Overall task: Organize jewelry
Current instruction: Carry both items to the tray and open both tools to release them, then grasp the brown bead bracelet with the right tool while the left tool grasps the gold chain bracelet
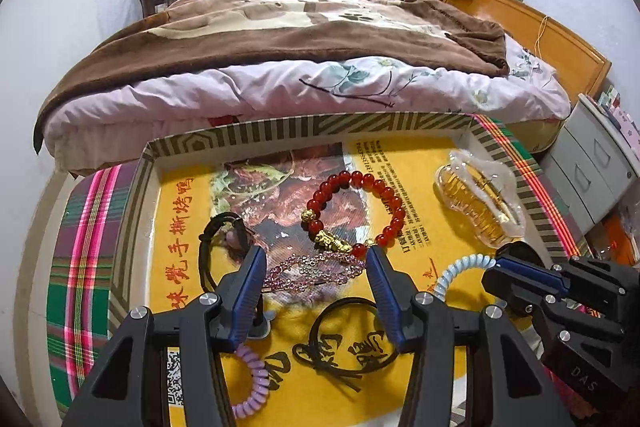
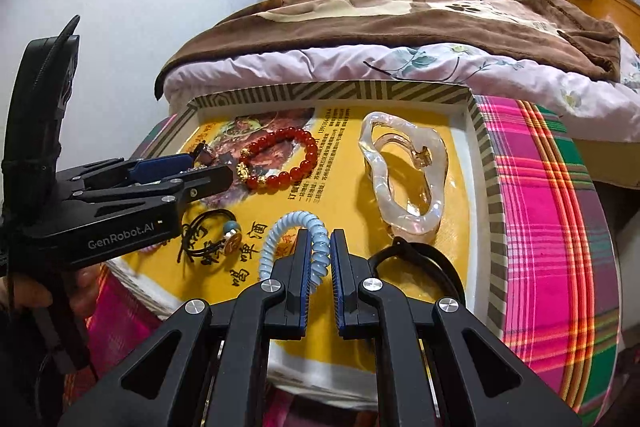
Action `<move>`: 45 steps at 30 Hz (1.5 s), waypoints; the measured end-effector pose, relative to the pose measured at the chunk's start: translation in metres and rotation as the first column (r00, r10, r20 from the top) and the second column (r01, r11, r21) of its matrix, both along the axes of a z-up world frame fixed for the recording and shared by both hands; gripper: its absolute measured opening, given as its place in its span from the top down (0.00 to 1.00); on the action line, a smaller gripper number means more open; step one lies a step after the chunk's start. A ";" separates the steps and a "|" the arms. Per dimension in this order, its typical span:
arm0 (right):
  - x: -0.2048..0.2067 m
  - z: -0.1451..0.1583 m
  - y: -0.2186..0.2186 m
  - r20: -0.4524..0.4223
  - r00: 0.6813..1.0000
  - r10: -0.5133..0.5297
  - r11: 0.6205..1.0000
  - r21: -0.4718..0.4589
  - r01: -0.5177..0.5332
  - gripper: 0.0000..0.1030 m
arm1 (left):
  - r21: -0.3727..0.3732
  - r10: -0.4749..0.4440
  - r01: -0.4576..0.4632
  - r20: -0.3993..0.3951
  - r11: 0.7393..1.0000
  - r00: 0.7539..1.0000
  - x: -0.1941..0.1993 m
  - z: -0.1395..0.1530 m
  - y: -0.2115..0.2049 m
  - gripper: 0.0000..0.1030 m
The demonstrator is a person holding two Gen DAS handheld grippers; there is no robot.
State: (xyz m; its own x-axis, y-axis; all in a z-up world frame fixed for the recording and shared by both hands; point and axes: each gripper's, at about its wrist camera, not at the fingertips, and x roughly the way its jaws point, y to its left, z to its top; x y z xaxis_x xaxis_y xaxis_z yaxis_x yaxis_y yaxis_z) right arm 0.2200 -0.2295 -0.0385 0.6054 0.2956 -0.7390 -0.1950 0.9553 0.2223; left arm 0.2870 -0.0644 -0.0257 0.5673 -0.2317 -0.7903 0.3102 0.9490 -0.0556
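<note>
A shallow striped-rim box [image 1: 360,125] lined with a yellow flyer holds the jewelry. My left gripper [image 1: 316,261] is open, its fingers either side of a pink rhinestone hair clip [image 1: 316,269]. A red bead bracelet [image 1: 356,211] with gold charms lies just beyond. My right gripper [image 2: 320,247] is shut on a pale blue spiral hair tie [image 2: 296,247], also in the left wrist view [image 1: 460,267]. A clear claw clip [image 2: 404,179] lies at the right of the box [image 2: 480,131]. A purple spiral tie [image 1: 252,387] and black cords [image 1: 344,339] lie near me.
The box rests on a round stool with a pink and green plaid cover [image 2: 552,211]. A bed [image 1: 304,67] with a brown blanket stands right behind it. Grey drawers [image 1: 588,171] stand at the right.
</note>
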 end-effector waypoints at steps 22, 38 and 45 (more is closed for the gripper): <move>0.007 -0.012 0.011 -0.011 1.000 0.013 0.999 -0.049 -0.013 0.88 | 0.009 -0.003 0.004 -0.054 1.000 0.999 0.011 -0.015 -0.004 0.45; -0.029 0.011 -0.005 0.039 0.999 0.007 1.000 -0.009 -0.007 0.72 | -0.019 -0.030 0.030 0.007 0.999 1.000 -0.030 0.017 0.001 0.31; -0.067 0.028 -0.032 0.079 0.997 -0.021 0.999 0.025 0.019 0.72 | -0.070 -0.023 0.027 0.053 0.997 0.998 -0.072 0.035 0.014 0.31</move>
State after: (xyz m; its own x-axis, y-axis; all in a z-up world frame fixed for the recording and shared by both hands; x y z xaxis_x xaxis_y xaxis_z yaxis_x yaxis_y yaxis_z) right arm 0.1533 -0.2617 -0.0101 0.6678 0.3003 -0.6811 -0.1939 0.9536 0.2304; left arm 0.2151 -0.0507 0.0089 0.6008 -0.3004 -0.7408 0.3381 0.9352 -0.1051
